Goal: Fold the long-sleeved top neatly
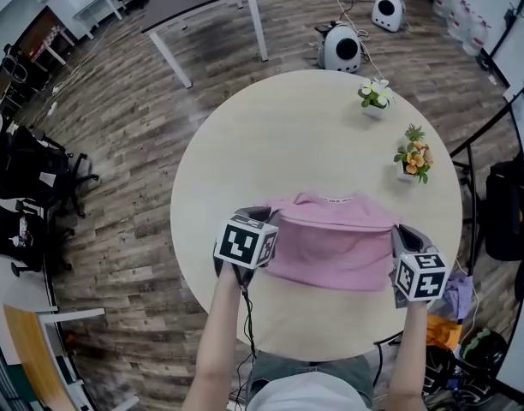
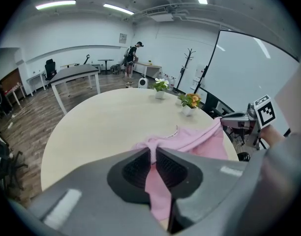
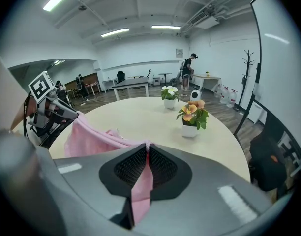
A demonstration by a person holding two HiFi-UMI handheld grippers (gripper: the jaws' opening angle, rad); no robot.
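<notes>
Left hand-held gripper [image 1: 264, 219] and right hand-held gripper [image 1: 399, 236], from the head view, stretch the pink long-sleeved top [image 1: 335, 247] between them over the round worktop's [image 1: 245, 144] near side. Left gripper view: jaws clamped on the pink cloth [image 2: 199, 140]. Right gripper view: jaws likewise pinching cloth [image 3: 86, 136]; orange flower pot [image 3: 191, 118] and white flower pot [image 3: 170, 95] stand beyond, well clear.

pink long-sleeved top [image 1: 335, 245], stretched taut, partly lifted

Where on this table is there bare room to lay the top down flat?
The widest bare patch of the table lies beyond the top, reaching the far and left rims, left of the white-flower pot. A narrower strip runs along the near rim. The far right is crowded by that pot and the orange-flower pot.
</notes>
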